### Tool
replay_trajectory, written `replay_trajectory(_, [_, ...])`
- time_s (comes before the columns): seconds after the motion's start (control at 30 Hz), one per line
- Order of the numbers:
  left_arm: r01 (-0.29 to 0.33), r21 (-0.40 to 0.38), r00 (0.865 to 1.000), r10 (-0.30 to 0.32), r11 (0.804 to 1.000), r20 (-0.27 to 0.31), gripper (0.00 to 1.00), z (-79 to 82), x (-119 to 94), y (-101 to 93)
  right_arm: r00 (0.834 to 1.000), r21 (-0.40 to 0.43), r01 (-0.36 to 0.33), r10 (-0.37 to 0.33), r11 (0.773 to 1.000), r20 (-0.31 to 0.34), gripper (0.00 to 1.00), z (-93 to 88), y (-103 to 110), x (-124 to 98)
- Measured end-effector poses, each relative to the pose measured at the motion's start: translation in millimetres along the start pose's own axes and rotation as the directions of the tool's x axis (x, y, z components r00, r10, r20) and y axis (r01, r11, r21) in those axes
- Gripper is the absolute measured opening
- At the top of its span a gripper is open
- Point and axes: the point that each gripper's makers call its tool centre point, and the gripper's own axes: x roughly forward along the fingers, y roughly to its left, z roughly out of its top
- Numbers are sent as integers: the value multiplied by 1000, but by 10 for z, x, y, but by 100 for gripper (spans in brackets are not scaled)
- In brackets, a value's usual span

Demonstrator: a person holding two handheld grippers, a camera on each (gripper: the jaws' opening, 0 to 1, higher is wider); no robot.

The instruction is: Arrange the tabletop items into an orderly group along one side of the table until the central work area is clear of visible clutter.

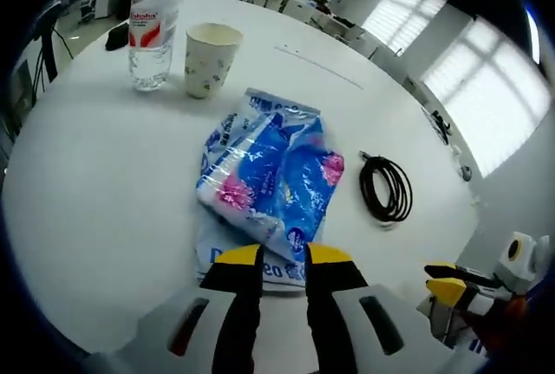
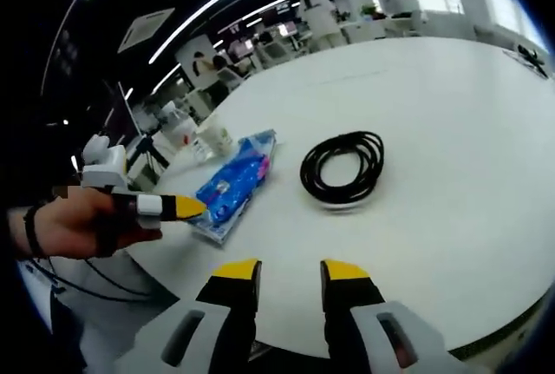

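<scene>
The left gripper view looks down close over the table [image 1: 104, 209] edge at the blue packet [image 1: 269, 179]. The right gripper view sits lower and seemingly farther back, facing across. Both share the packet and black cable coil [image 2: 342, 168].

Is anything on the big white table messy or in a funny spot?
The crumpled blue packet lies askew in the middle of the table, and the coiled black cable sits loose beside it. The water bottle and paper cup stand upright together.
</scene>
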Motion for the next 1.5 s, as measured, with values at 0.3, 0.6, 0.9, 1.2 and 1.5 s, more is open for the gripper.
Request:
replay_trajectory(0.3, [-4,23,1000,4,1000,1,14,-8,70,57,1000,-19,-21,21,1000,3,33,-13,159,6])
replay_trajectory(0.6, [-13,53,1000,13,999,7,5,0,9,133,1000,20,-12,12,1000,-3,34,-108,126,-2])
replay_trajectory(0.9, [-11,86,1000,10,996,16,0,-18,-23,183,1000,33,-13,14,999,-9,33,-119,124,30])
replay_trajectory(1.2, [0,183,1000,-3,983,18,0,-74,-156,126,999,22,-35,35,999,-21,34,-96,227,98])
replay_trajectory(1.5, [25,269,999,-30,963,16,0,-114,-250,57,998,1,-59,59,998,-28,35,-62,340,197])
